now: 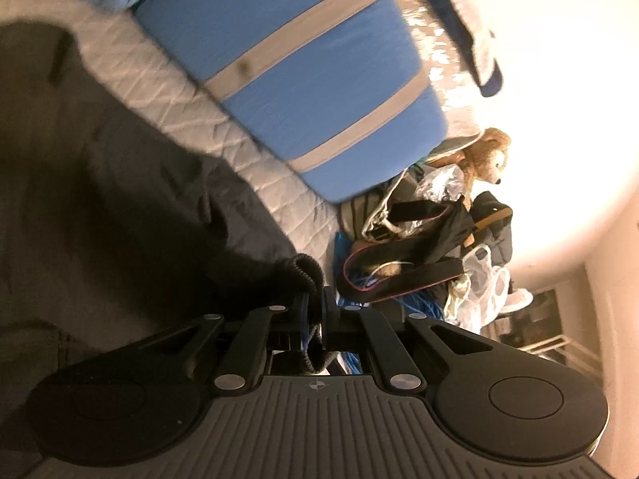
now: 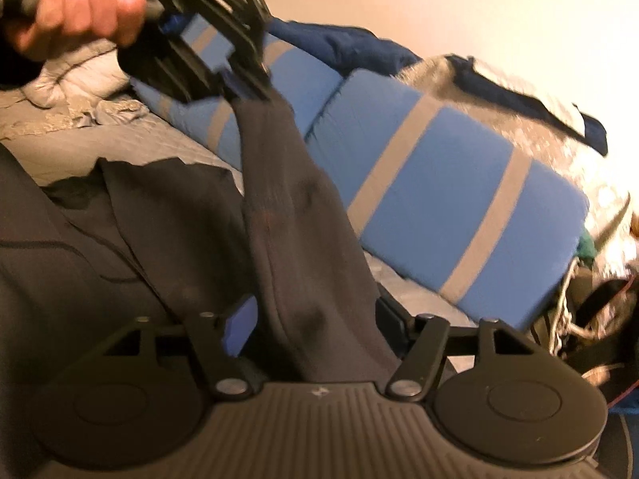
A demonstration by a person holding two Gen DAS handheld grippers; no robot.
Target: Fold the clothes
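Observation:
A dark grey garment [image 1: 120,199] lies spread on the quilted bed [image 1: 167,92]. My left gripper [image 1: 315,295] is shut on its ribbed cuff [image 1: 303,271]. The right wrist view shows the same left gripper [image 2: 255,92], held by a hand [image 2: 80,4], lifting the sleeve [image 2: 287,207] up off the bed. The sleeve runs taut down between the fingers of my right gripper [image 2: 315,323]. Those fingers stand wide apart on either side of the cloth, the blue pad [image 2: 239,331] on the left just beside it. The garment's body [image 2: 100,239] lies flat at the lower left.
A long blue pillow with grey stripes [image 2: 459,199] lies along the far side of the bed. Navy cloth [image 2: 359,48] is draped behind it. A crumpled pale blanket [image 2: 80,76] sits at the head. A teddy bear [image 1: 487,155] and black bags [image 1: 419,247] pile up beyond the bed's end.

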